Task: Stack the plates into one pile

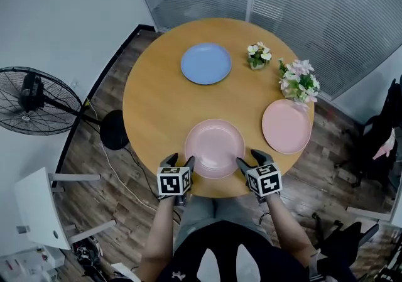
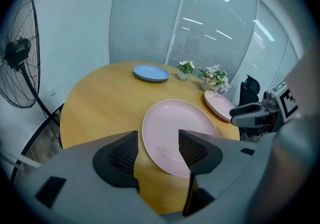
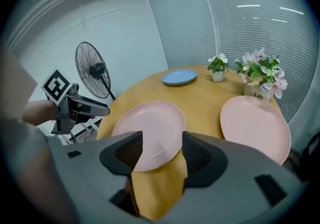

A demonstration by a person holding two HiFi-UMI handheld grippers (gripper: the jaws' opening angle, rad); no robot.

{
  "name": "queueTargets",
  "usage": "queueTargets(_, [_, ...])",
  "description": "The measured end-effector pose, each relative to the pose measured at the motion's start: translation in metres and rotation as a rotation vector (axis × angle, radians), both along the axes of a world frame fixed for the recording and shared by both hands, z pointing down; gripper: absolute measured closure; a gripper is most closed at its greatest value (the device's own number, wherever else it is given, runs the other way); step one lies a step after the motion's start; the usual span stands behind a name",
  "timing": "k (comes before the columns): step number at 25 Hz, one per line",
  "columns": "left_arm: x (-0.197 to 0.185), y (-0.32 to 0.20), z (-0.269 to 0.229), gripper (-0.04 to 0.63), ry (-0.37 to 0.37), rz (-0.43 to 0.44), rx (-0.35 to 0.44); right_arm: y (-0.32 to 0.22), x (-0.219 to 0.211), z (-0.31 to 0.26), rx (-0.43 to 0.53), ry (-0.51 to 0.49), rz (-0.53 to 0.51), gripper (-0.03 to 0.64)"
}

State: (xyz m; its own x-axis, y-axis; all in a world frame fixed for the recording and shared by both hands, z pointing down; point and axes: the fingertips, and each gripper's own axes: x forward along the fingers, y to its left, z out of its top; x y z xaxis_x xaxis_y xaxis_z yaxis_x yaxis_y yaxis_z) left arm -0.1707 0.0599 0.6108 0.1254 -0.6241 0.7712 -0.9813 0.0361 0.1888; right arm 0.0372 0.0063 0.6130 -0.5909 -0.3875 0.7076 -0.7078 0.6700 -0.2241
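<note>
Glass wall with blinds [image 1: 314, 4]: runs behind the far side of the table, so that's the backdrop.
Round wooden table [image 1: 157, 98]: everything sits on this. The person stands at its near edge with both grippers up front.
Standing fan [image 1: 38, 108]: on the floor off the table's left side, well apart from the plates.
Black office chair [image 1: 384, 125]: on the floor past the table's right edge, only partly in frame.
Near pink plate [image 1: 215, 147]: flat on the table at the near edge, right between the two grippers. Nothing is stacked on it.
Right pink plate [image 1: 286, 125]: lies flat near the right edge, just beside the near pink plate but not touching it, and right in front of the big flowers.
Blue plate [image 1: 206, 63]: alone on the far side, well apart from both pink ones. So that's three plates, all separate, no pile.
Left gripper [image 2: 157, 143]: at the near pink plate's left-front rim, claws spread wide with nothing pinched. Its own view shows the plate's rim in the gap, though I can't tell if anything touches.
Right gripper [image 3: 161, 143]: mirror deal at the plate's right-front rim, claws spread and holding nothing, with the plate's edge and bare table showing in the gap.
Pink flower bunch [image 1: 299, 80]: in a pot at the right-far edge.
Small flower pot [image 1: 258, 56]: white blooms, sitting between the blue plate and the pink flower bunch.
</note>
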Motion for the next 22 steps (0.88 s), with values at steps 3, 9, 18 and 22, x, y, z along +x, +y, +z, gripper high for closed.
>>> queueTargets(3, [0.0,0.004,0.012,0.348,0.02,-0.013,-0.026,0.001,0.003,0.014,-0.033,0.014,0.008,0.367])
queueTargets(9, [0.002,0.003,0.032,0.348,0.106,-0.029,-0.032,0.002,0.003,0.037,-0.097,0.021,0.031,0.368])
queueTargets(18, [-0.002,0.007,0.071,0.367,0.151,-0.041,-0.196,0.013,-0.007,0.067,-0.239,0.019,0.111,0.37])
queueTargets(22, [-0.006,0.007,0.08,0.376,0.166,-0.041,-0.231,0.017,-0.008,0.076,-0.274,0.03,0.148,0.371])
